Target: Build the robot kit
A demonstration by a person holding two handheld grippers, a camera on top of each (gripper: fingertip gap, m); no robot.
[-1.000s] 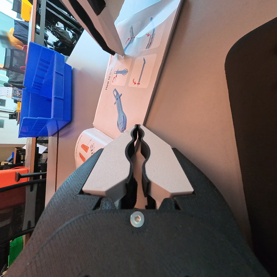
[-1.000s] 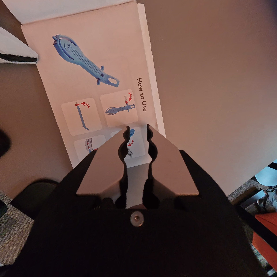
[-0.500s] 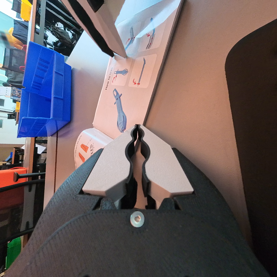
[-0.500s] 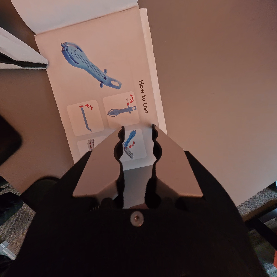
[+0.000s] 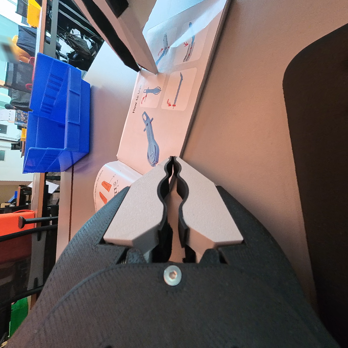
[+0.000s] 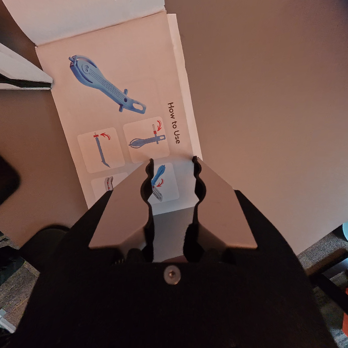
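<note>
The left gripper [image 5: 174, 157] is seen pinched shut on the near edge of a white leaflet [image 5: 169, 122] that lies on the table [image 5: 235, 131]. The right gripper [image 6: 172, 159] is held with its jaws apart over the leaflet's other end, nothing between them.

Only in the left wrist view are a blue bin [image 5: 56, 116] on the table beyond the leaflet, shelving [image 5: 49, 28] behind it and the leaflet's curled flap [image 5: 111, 178] shown. Only in the right wrist view are the table edge and grey carpet [image 6: 320, 250] below it shown. A dark pad [image 5: 320, 169] is seen beside the leaflet.
</note>
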